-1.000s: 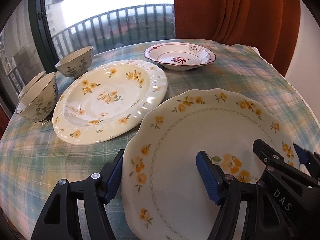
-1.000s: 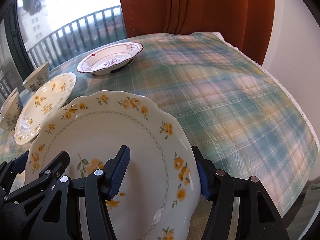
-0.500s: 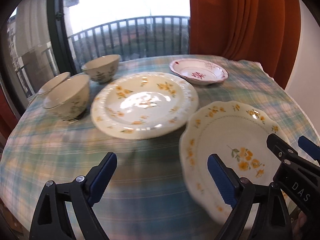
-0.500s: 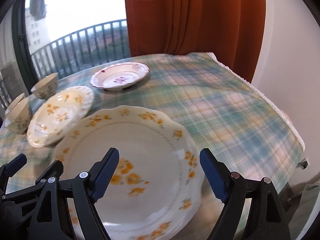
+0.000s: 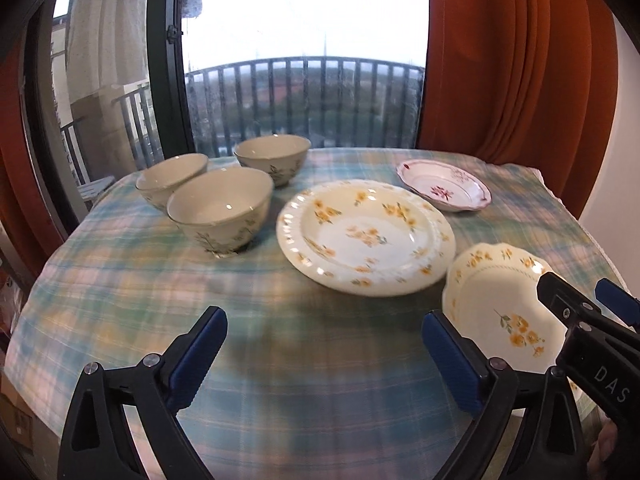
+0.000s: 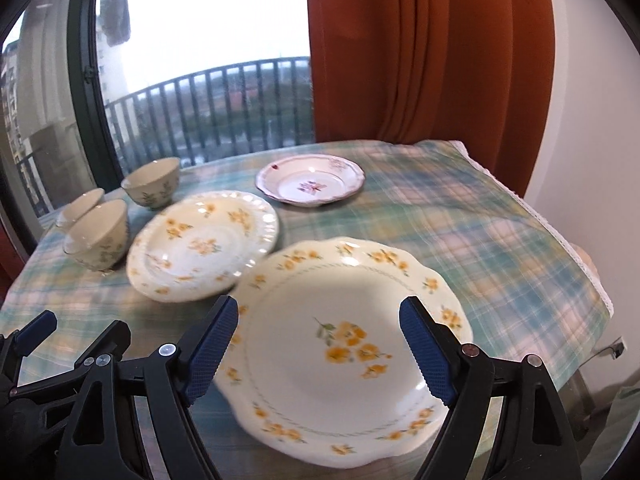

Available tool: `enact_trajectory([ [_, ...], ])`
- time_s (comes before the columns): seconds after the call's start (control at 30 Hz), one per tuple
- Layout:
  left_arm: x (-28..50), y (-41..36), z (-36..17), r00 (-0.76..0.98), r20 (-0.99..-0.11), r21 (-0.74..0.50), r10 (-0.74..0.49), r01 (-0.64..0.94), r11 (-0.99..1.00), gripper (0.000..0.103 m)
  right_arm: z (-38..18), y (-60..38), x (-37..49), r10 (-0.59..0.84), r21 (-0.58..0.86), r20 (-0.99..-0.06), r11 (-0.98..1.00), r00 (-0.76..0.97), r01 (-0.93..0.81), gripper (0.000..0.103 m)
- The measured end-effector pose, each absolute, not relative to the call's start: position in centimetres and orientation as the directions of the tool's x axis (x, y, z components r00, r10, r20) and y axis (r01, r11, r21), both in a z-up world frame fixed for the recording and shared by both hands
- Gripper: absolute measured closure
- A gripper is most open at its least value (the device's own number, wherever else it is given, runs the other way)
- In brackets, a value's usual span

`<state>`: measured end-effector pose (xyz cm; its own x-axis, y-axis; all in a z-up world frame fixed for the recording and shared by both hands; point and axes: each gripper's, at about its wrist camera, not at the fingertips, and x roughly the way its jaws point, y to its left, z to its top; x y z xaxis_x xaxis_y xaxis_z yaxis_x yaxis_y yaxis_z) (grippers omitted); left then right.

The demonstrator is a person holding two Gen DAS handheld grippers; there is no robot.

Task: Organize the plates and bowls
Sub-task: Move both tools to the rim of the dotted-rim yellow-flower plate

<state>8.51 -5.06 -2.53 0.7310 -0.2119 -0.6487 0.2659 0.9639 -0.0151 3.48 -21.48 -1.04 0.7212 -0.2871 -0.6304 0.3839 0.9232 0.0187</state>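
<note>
The scalloped plate (image 6: 340,344) lies flat on the tablecloth (image 6: 480,232) beneath the right gripper (image 6: 320,344), whose jaws, just opened wide, hold nothing.

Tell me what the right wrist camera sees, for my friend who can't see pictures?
The open right gripper hovers over a scalloped plate with yellow flowers, holding nothing. Behind it on the checked tablecloth sit a round yellow-flowered plate, a red-rimmed dish and three bowls.

Daylight blasts through the window (image 5: 304,20), blown out white; plates glare a bit, motion blur everywhere, fisheye corners go black.
</note>
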Motion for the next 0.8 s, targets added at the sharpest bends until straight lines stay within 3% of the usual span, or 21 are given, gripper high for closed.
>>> enact_trajectory([
  [0.3, 12.0, -5.0, -1.8, 0.732, -0.648, -0.023, -0.211, 0.258, 0.966, 0.003, 0.0, -20.9, 6.9, -0.287, 0.006, -0.627, 0.928, 0.724, 0.372, 0.018],
  [0.8, 18.6, -7.2, -2.9, 0.679, -0.709, -0.038, -0.188, 0.229, 0.973, 0.003, -0.8, -22.2, 15.4, -0.158, 0.072, -0.663, 0.959, 0.731, 0.273, 0.018],
])
